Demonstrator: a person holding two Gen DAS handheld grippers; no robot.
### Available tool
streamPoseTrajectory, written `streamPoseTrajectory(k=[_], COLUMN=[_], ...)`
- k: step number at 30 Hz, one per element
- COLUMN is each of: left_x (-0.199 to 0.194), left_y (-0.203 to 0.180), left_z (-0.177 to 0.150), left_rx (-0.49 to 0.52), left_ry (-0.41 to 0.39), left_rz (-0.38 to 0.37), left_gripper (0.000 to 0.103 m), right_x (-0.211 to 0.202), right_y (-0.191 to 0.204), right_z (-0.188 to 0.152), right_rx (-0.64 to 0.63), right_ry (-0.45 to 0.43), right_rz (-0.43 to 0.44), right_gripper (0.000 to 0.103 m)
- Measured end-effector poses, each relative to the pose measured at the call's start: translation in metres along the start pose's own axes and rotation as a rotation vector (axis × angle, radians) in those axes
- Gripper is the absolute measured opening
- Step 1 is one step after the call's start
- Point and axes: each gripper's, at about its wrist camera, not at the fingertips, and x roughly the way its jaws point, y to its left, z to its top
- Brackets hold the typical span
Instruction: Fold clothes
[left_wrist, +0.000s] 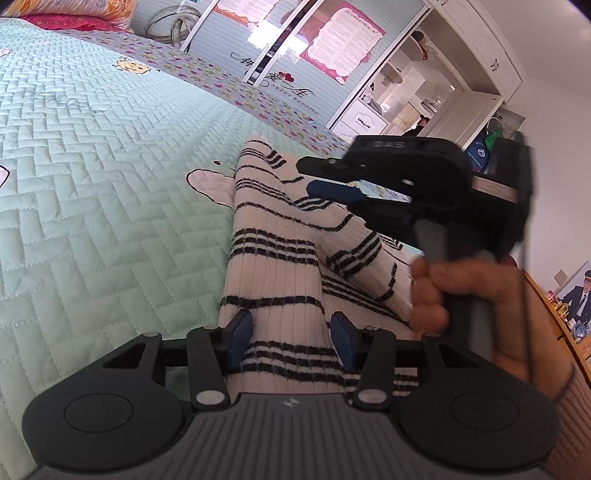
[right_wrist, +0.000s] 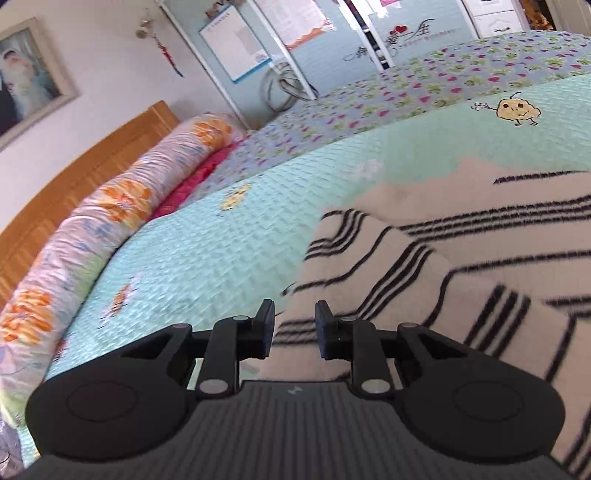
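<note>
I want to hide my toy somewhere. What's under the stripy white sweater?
The white ribbed sweater with black stripes lies on the mint-green quilted bedspread, partly covering a white cartoon patch. Whatever else lies beneath is hidden by the sweater.

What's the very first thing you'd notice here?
The white sweater with black stripes, lying crumpled on the mint green bedspread. Next, the right claw hanging just above it, open and gripping nothing. The left claw sits low over the near end of the sweater, also open.
</note>
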Motion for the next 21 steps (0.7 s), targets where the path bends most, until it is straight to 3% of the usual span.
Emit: streamPoseTrajectory(k=[2, 4, 5, 12, 13, 14, 15, 16, 17, 18, 21], left_x=[0.000, 0.000, 0.000, 0.003, 0.003, 0.005, 0.005, 0.005, 0.005, 0.005, 0.006], left_y=[0.000, -0.001, -0.002, -0.010, -0.011, -0.012, -0.014, -0.015, -0.015, -0.015, -0.021], left_z=[0.000, 0.000, 0.000, -0.003, -0.003, -0.004, -0.005, -0.005, -0.005, -0.005, -0.007], left_rx=[0.001, 0.004, 0.007, 0.059, 0.067, 0.076, 0.086, 0.091, 0.093, 0.096, 0.119], left_ry=[0.000, 0.001, 0.001, -0.007, -0.008, -0.009, -0.013, -0.016, -0.018, -0.021, -0.026], left_rz=[0.001, 0.005, 0.007, 0.045, 0.053, 0.062, 0.069, 0.073, 0.077, 0.082, 0.119], left_gripper=[0.050, 0.050, 0.050, 0.050, 0.051, 0.051, 0.051, 0.052, 0.052, 0.052, 0.052], right_x=[0.002, 0.016, 0.015, -0.029, -0.021, -0.007, -0.004, -0.008, -0.012, -0.025, -0.079], right_y=[-0.001, -0.007, -0.008, 0.005, 0.000, -0.009, -0.016, -0.019, -0.021, -0.018, -0.007], right_z=[-0.013, -0.029, -0.032, -0.038, -0.042, -0.050, -0.055, -0.053, -0.051, -0.049, -0.058], right_rx=[0.000, -0.009, -0.020, 0.058, 0.081, 0.103, 0.119, 0.148, 0.179, 0.201, 0.240], right_ry=[0.061, 0.136, 0.124, 0.039, 0.086, 0.164, 0.145, 0.140, 0.137, 0.103, -0.014], right_rz=[-0.004, -0.044, -0.049, 0.034, 0.017, -0.012, -0.007, -0.003, 0.000, -0.001, 0.010], right_gripper=[0.025, 0.016, 0.008, 0.019, 0.019, 0.012, 0.000, 0.001, 0.001, 0.010, 0.017])
